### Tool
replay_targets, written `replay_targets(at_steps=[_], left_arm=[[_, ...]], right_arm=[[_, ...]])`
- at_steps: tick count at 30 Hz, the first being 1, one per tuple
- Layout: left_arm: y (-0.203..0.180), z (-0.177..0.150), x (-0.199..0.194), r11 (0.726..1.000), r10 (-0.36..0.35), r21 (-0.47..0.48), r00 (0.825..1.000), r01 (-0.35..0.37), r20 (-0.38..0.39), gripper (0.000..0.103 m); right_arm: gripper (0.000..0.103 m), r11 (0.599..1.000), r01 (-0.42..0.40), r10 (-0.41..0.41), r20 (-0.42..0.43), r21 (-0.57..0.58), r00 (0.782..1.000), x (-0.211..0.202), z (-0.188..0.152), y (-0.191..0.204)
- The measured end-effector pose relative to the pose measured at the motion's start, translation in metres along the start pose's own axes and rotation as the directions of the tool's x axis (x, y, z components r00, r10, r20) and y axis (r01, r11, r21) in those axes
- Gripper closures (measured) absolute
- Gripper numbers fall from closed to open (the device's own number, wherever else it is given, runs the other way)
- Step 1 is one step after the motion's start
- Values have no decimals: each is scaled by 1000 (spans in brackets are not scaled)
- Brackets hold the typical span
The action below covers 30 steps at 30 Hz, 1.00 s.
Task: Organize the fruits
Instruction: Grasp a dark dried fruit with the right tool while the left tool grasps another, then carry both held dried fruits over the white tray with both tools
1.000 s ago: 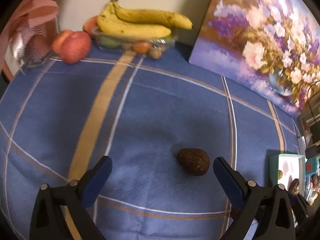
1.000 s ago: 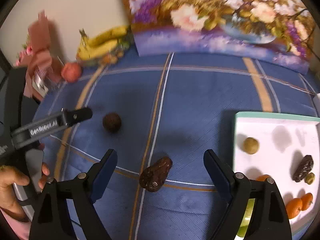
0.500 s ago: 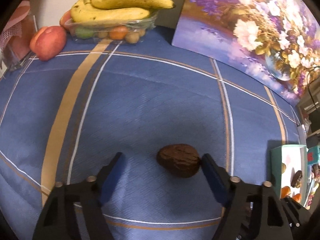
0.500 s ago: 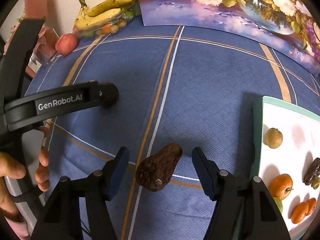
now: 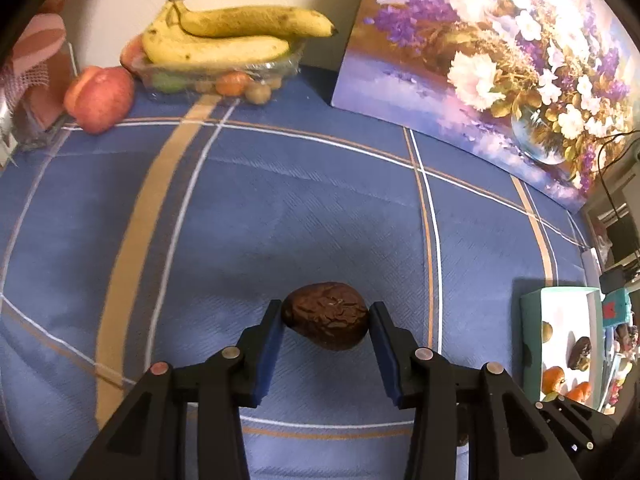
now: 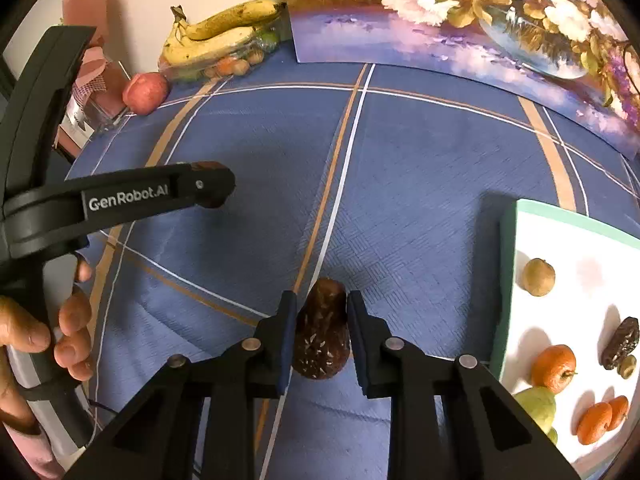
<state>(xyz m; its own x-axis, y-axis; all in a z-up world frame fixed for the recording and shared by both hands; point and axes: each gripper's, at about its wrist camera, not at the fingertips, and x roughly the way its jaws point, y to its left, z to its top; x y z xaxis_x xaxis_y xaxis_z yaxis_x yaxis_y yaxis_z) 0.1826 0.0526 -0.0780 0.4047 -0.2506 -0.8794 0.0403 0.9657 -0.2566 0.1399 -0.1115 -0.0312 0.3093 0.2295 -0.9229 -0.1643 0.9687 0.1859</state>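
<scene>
Two views showed us the same blue checked cloth [image 5: 280, 208]. Through the left camera, we saw our left gripper [image 5: 326, 320] closed narrowly on a dark wrinkled avocado [image 5: 326, 315], both blue pads touching its sides, low over the cloth. Bananas [image 5: 224, 36] lay across a clear tub of small fruit by the far wall, an apple [image 5: 100, 98] just beside it, and a flower painting [image 5: 500, 64] leaned to the right. Through the right camera, our right gripper [image 6: 321, 330] pinched a second dark brown fruit [image 6: 322, 336], held lengthwise between the pads. A white tray [image 6: 580, 240] to the right carried oranges [image 6: 554, 368], a date and other small fruit.
</scene>
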Motion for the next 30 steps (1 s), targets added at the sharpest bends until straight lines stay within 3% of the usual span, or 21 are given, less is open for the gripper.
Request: replay_targets(at_steps=[15, 30], left_arm=[[-24, -14, -42, 998, 53, 31, 998, -54, 43, 57], [-58, -43, -66, 999, 16, 49, 999, -18, 43, 57]], right_arm=[[80, 1000, -7, 8, 80, -12, 997, -45, -19, -3], [80, 996, -20, 4, 180, 87, 984, -90, -39, -38]])
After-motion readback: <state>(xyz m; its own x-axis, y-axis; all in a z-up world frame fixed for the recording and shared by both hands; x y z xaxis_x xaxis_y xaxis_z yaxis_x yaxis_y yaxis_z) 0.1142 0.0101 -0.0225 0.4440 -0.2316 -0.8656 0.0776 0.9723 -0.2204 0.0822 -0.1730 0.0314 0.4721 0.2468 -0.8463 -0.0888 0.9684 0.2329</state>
